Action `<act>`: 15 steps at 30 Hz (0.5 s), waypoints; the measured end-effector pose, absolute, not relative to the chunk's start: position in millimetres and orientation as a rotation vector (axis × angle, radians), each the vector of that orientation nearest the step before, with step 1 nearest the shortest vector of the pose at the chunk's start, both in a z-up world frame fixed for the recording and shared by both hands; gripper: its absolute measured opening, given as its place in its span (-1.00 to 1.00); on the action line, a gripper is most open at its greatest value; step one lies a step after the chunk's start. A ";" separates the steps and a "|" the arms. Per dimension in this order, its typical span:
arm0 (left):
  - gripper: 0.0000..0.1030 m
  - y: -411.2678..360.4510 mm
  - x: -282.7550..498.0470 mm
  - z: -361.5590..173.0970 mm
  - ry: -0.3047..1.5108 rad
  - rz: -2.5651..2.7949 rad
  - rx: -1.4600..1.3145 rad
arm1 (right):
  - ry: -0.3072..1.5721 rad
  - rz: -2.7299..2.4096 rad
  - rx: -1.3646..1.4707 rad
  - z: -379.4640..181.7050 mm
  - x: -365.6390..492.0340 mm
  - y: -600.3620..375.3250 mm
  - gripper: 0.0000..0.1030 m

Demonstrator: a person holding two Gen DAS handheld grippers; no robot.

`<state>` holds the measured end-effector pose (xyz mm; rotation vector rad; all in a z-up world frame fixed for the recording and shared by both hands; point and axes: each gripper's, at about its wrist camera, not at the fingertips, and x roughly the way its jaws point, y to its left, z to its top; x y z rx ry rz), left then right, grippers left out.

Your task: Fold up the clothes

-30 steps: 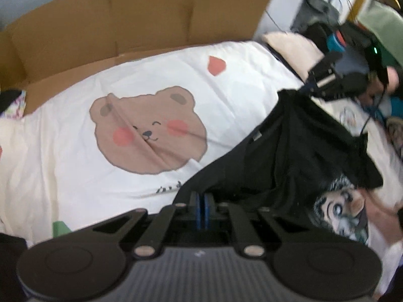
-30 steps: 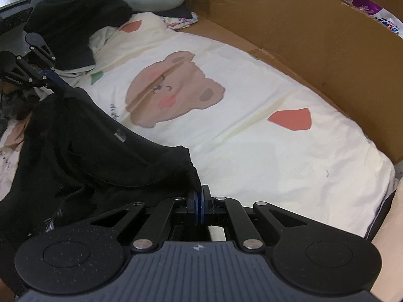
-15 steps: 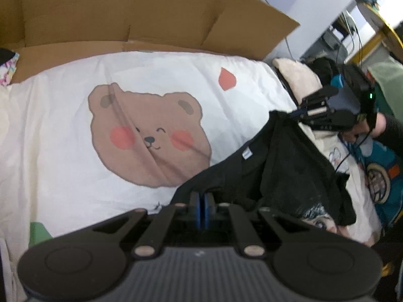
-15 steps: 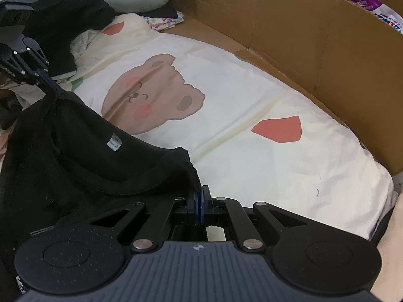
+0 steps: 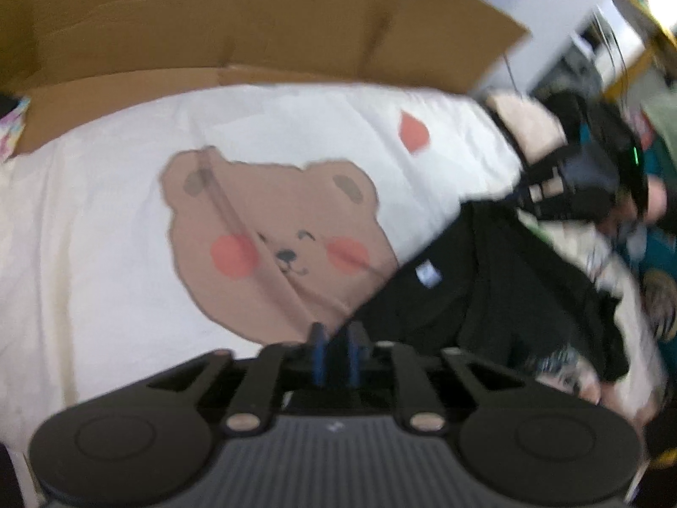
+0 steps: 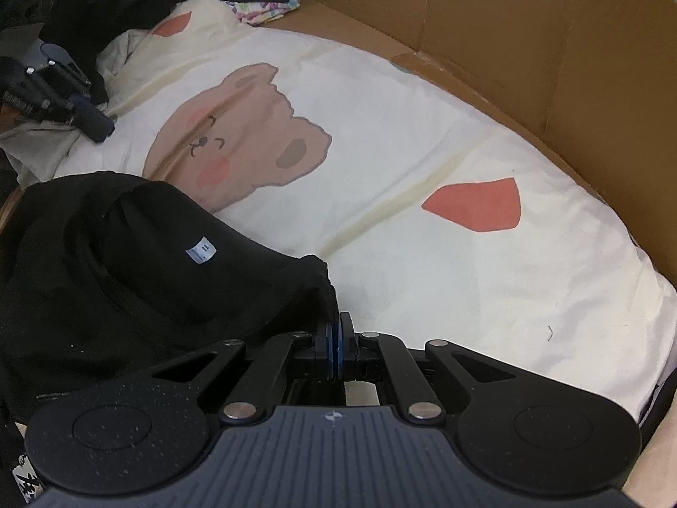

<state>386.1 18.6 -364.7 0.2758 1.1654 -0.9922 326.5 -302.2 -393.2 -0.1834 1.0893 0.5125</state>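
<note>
Garment: one black cotton T-shirt [image 6: 127,262] with a small white neck label, heaped on the cream bear-print bed cover [image 6: 423,262].
Right gripper [image 6: 337,330]: clamped tight on the shirt's edge.
Left gripper [image 5: 335,345]: jaws opening, black cloth seen in the gap, apparently no longer pinched.
Backdrop: one brown cardboard wall [image 6: 529,42]; two red patches are counted on the cover.

1. The left wrist view is taken from behind its own gripper [image 5: 334,347], angled steeply down, close over the bear sheet [image 5: 105,254].
2. The right wrist view is aimed likewise, from the opposite side.
3. The bear sheet [image 6: 423,127], black shirt [image 6: 127,275] and cardboard wall [image 6: 507,34] are shared.
</note>
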 end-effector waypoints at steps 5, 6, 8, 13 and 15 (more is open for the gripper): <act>-0.39 -2.4 364.9 -371.5 1.151 -1.061 0.456 | 1.090 0.516 -0.181 -392.4 325.8 -303.0 -1.00; -0.28 -5.8 361.2 -372.7 1.141 -1.067 0.497 | 1.089 0.517 -0.184 -392.2 325.3 -303.0 -1.00; -0.24 -11.7 356.1 -375.7 1.128 -1.076 0.570 | 1.088 0.519 -0.185 -391.9 324.3 -303.1 -1.00; -0.33 -24.8 351.6 -389.1 1.139 -1.108 0.683 | 1.087 0.522 -0.185 -392.6 323.0 -302.1 -1.00; -0.54 -28.5 352.7 -392.6 1.145 -1.115 0.695 | 1.084 0.523 -0.189 -392.4 322.4 -301.3 -1.00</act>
